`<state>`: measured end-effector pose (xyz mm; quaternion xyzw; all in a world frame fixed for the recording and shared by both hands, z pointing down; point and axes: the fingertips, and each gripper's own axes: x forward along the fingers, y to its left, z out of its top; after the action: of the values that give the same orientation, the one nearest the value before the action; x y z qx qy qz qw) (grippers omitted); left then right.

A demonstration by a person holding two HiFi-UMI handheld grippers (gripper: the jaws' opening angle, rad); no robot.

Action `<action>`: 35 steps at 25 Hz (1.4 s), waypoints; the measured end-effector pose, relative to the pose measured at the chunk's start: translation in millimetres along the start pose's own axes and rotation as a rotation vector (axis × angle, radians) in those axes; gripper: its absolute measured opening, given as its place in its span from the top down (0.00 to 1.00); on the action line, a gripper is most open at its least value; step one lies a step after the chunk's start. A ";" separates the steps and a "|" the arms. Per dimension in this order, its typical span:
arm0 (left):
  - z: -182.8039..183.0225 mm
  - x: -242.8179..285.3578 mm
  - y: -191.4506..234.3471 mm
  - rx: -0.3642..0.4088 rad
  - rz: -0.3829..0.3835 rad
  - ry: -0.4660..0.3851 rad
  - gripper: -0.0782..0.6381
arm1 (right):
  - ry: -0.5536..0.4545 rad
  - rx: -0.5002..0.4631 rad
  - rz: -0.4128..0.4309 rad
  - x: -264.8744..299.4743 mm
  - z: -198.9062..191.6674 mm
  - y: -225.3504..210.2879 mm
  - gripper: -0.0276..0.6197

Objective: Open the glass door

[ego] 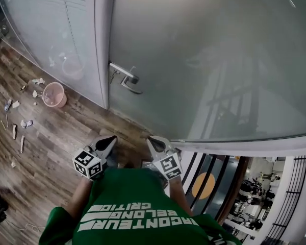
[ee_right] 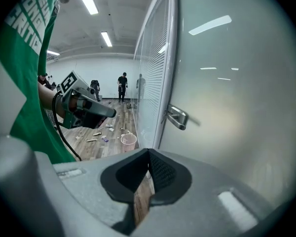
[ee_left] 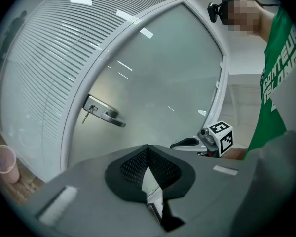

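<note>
The glass door is frosted and fills the upper right of the head view; its handle side meets a white frame post, and it looks shut. A silver lever handle sits at that edge, with a key hanging from the lock just under it. Left of the post runs a glass wall with slatted blinds behind it.

The left gripper and the right gripper are held low, close to the person's green shirt; both point up toward the door but stand well apart from the handle, touching nothing. In the left gripper view the two black fingers meet at their tips, with only a thin wedge of gap nearer the camera and nothing between them. The right gripper view shows the same: fingers together at the tip, empty. The marker cubes face the head camera.

A pink bin stands on the wood floor against the glass wall, left of the door; scraps of paper lie scattered near it. A dark railing shows at the lower right, below the door's bottom edge. Far down the room, the right gripper view catches a standing person, too small to tell more.
</note>
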<state>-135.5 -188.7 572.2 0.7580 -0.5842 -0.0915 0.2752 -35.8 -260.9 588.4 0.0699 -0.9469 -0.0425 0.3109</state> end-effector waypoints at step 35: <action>92.6 53.7 35.2 0.097 -0.076 -0.008 0.87 | -0.001 0.012 -0.059 41.0 43.6 -99.6 0.97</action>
<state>-191.4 -273.6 523.5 0.7917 -0.5601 -0.0765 0.2318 -83.9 -364.1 564.9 0.0999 -0.9448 -0.0459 0.3086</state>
